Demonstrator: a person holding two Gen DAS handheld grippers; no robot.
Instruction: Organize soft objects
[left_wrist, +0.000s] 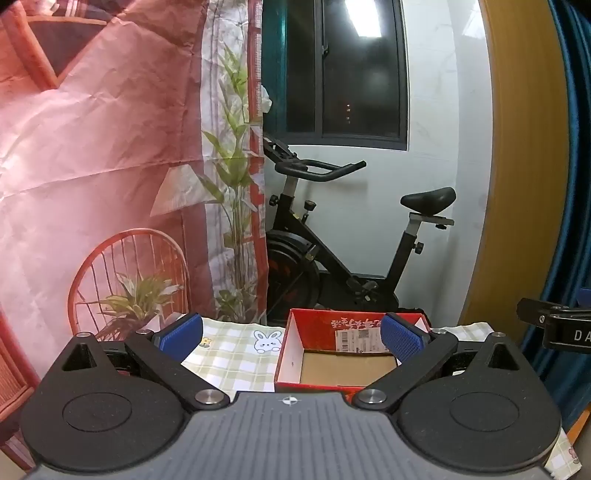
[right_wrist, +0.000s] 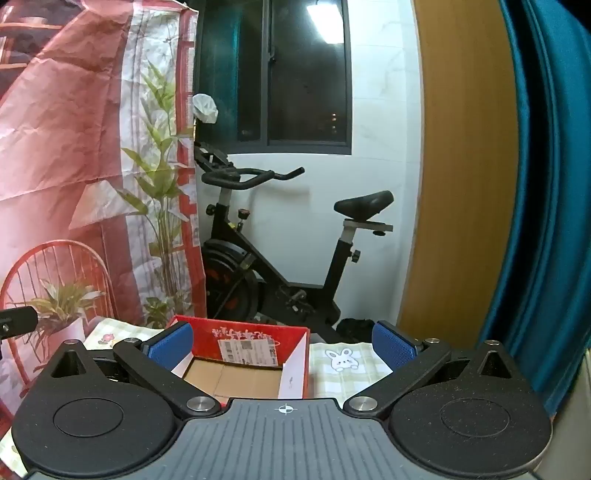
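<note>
The red box (left_wrist: 314, 332) has its near wall cut off behind the gripper body at lower centre of both wrist views; its label (right_wrist: 246, 350) is too small to read. The tablecloth (left_wrist: 236, 354) runs under the housing, out of sight.

You're in a home: an exercise bike (left_wrist: 332, 243) stands by a dark window (left_wrist: 354, 70), with curtains (right_wrist: 546, 184) and a bunny-print tablecloth (left_wrist: 236, 354).
</note>
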